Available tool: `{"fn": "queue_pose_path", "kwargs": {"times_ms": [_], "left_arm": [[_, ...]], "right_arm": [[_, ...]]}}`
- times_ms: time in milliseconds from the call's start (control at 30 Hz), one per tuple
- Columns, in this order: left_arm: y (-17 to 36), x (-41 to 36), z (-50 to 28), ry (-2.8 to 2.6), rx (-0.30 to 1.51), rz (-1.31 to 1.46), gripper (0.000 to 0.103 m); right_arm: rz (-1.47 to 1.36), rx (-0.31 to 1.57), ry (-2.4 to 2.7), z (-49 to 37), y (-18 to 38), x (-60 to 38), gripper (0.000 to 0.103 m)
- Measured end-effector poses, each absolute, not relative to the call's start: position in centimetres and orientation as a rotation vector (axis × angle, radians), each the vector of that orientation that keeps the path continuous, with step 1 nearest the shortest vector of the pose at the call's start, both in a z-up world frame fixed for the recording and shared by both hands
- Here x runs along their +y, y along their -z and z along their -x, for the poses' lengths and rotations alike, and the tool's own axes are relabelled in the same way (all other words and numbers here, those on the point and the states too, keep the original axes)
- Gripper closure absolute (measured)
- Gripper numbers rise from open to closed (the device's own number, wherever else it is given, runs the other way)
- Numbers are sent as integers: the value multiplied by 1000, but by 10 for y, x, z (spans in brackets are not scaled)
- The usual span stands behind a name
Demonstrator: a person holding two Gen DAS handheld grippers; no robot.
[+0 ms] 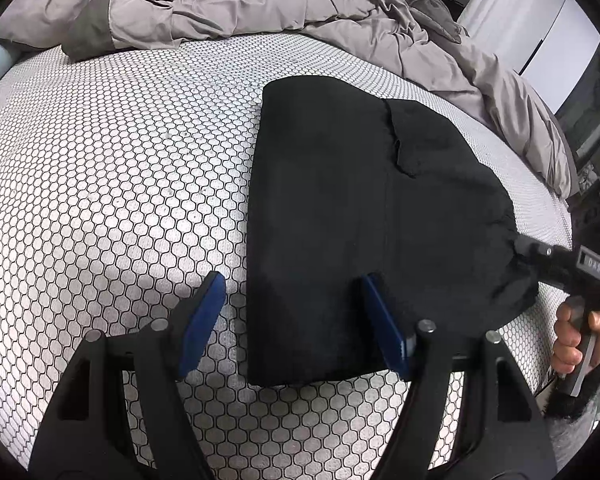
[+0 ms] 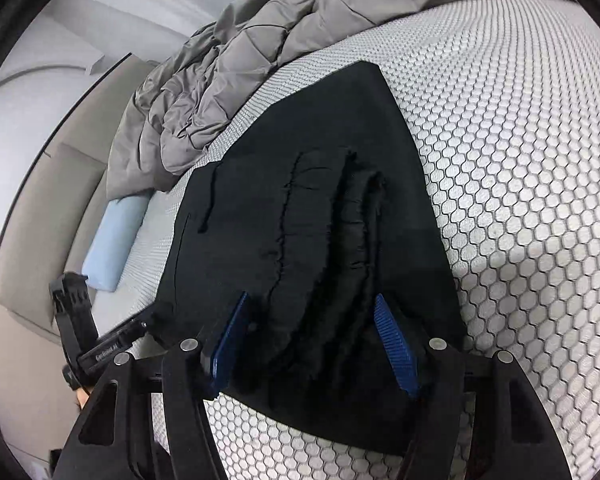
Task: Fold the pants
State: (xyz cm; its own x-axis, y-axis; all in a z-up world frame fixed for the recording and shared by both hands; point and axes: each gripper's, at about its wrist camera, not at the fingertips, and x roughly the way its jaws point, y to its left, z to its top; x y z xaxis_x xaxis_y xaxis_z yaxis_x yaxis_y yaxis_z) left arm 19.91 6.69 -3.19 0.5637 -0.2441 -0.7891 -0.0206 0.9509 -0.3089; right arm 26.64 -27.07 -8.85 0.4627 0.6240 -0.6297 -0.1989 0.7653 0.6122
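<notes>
Black pants point(image 1: 360, 208) lie folded into a compact rectangle on the honeycomb-patterned mattress point(image 1: 100, 160). My left gripper point(image 1: 292, 278) is open over their near left edge, one blue pad above the mattress and the other above the cloth. My right gripper point(image 1: 518, 244) meets the pants' right edge, with a person's hand point(image 1: 572, 336) on its handle. In the right wrist view the right gripper point(image 2: 312, 298) straddles the ruffled waistband of the pants point(image 2: 300, 208). The bunched cloth sits between its blue pads, whose inner faces still show.
A crumpled grey duvet point(image 1: 260, 4) is heaped along the far side of the bed and trails down the right side point(image 2: 228, 92). A light blue cushion point(image 2: 112, 240) lies off the mattress edge. White cupboard doors point(image 1: 540, 20) stand beyond.
</notes>
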Motion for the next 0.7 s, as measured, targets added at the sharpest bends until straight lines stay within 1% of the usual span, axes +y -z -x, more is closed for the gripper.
{"fn": "queue_pose_path", "kwargs": {"times_ms": [33, 67, 100, 133, 200, 300, 367, 400, 433, 467, 500, 567, 633, 700], "left_arm": [[32, 66, -199, 133, 967, 298, 35], [33, 66, -199, 132, 967, 299, 35], [33, 66, -199, 133, 967, 301, 35], [32, 67, -198, 134, 967, 306, 35], [30, 67, -197, 137, 959, 312, 35], [22, 67, -192, 145, 930, 311, 35], [24, 66, -193, 145, 936, 308, 35], [27, 66, -194, 147, 946, 311, 35], [30, 66, -195, 151, 958, 313, 35], [32, 65, -196, 151, 963, 315, 35], [31, 65, -195, 146, 960, 313, 35], [26, 64, -190, 137, 943, 285, 35], [20, 63, -185, 133, 916, 275, 35], [16, 62, -182, 146, 903, 278, 35]], "right_arm": [[-513, 959, -540, -269, 88, -270, 42], [-521, 945, -537, -271, 88, -269, 51], [-506, 942, -538, -275, 87, -265, 71], [-493, 937, -538, -277, 85, -262, 80], [-448, 868, -549, -276, 67, -257, 86], [-378, 745, -557, -262, 29, -255, 87], [-307, 756, -485, -265, 29, -256, 86], [-263, 797, -425, -270, 40, -256, 84], [-228, 844, -384, -275, 52, -254, 77], [-202, 905, -359, -280, 66, -253, 74], [-216, 923, -368, -280, 74, -255, 73], [-235, 877, -387, -268, 62, -261, 68], [-256, 825, -395, -254, 48, -270, 58], [-339, 812, -464, -241, 41, -284, 58]]}}
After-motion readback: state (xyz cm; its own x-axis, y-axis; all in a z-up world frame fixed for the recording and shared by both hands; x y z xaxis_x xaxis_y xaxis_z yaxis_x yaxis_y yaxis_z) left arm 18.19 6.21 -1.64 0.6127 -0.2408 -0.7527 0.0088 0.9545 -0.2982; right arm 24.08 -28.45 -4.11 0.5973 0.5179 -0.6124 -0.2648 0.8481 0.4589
